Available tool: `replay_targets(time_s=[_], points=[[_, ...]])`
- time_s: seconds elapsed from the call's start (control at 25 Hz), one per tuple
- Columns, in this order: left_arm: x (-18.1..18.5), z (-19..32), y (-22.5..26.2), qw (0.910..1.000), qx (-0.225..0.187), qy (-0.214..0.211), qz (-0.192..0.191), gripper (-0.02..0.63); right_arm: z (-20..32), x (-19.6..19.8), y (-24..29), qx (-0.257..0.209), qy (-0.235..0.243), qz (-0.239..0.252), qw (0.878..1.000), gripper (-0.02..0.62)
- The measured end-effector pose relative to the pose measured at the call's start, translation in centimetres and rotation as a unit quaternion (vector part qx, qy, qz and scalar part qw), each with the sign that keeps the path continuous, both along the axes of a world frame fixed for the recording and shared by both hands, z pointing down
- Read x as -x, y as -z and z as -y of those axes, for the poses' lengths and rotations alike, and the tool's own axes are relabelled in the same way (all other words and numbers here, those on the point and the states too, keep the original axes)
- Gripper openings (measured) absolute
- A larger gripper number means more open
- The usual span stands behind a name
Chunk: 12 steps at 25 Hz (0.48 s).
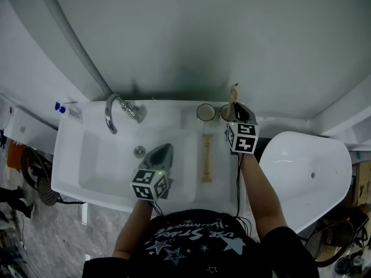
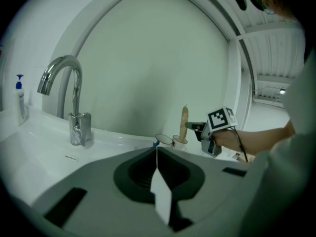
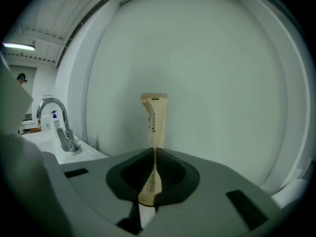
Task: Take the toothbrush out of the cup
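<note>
A tan paper-wrapped toothbrush [image 1: 233, 93] stands upright over the right of two cups [image 1: 205, 112] at the back of the sink ledge. My right gripper [image 1: 234, 108] is shut on its lower half. In the right gripper view the wrapper [image 3: 154, 116] rises straight out of the closed jaws [image 3: 155, 151]. In the left gripper view the toothbrush [image 2: 184, 122] has its lower end at the cup's rim [image 2: 179, 141]; whether it is still inside I cannot tell. My left gripper [image 1: 164, 149] hovers over the basin, shut and empty [image 2: 157, 147].
A chrome tap [image 1: 116, 112] curves over the white basin [image 1: 75, 155], with the drain [image 1: 139, 151] below it. A second tan packet [image 1: 206, 157] lies on the ledge. A blue-capped soap bottle [image 2: 19, 97] stands far left. A white fixture [image 1: 307, 172] sits at the right.
</note>
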<state>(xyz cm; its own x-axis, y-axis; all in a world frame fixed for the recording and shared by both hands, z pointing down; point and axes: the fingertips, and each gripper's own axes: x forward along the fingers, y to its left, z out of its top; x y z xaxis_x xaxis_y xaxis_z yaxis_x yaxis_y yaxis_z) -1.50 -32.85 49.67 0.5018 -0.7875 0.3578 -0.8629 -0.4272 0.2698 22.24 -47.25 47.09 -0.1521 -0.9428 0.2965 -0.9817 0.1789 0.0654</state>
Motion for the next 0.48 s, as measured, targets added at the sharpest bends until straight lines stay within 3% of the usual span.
replay_targets(time_s=[0.24,0.48], points=[[-0.4,-1.4,0.8,0.9998,-0.010,-0.014,0.004,0.020,-2.5,0.4,3.8,-0.032,0.002,0.032,0.999,0.029],[-0.7,-3.1,1.0,0.9997,-0.012,-0.023,0.000,0.018,-6.0,1.0,3.2,-0.005,0.011,0.043,0.999,0.028]])
